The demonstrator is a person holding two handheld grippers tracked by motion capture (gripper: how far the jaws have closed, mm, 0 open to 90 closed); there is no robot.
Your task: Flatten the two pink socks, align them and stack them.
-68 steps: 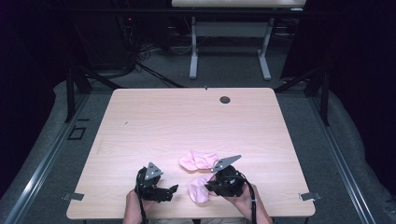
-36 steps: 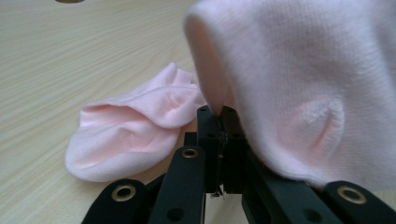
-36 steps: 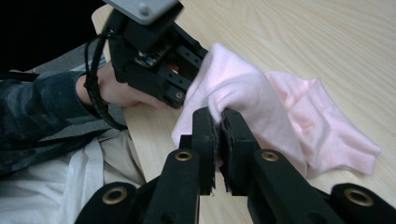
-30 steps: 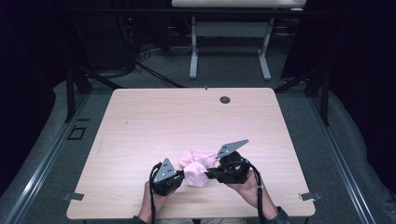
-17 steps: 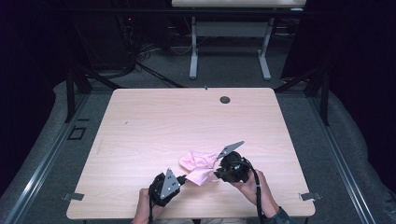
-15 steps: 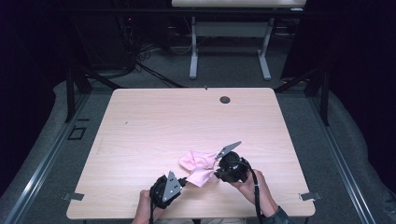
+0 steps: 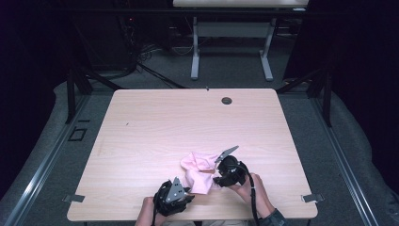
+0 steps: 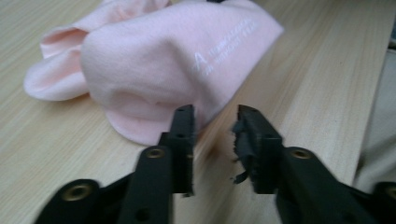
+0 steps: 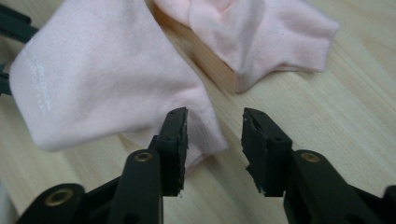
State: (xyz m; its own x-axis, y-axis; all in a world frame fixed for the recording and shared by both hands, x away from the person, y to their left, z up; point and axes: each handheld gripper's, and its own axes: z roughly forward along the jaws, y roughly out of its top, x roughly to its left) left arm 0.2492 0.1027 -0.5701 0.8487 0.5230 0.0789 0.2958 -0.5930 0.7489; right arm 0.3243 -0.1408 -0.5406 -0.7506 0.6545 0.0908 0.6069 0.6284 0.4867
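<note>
Near the front edge of the tabletop (image 7: pixel 141 141), two pink socks (image 7: pixel 200 172) are seen lying, one partly over the other. The left hand-held gripper (image 7: pixel 186 194) is held just beside the nearer sock's edge, its jaws having just been opened; nothing is clamped between them. The right hand-held gripper (image 7: pixel 216 176) is set at the socks' other side, its jaws likewise just opened and apart, with no cloth pinched.

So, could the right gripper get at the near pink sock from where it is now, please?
Probably yes: the right gripper has just opened, with nothing between its jaws, and the near pink sock lies flat on the table right at its tips, with nothing in between.
</note>
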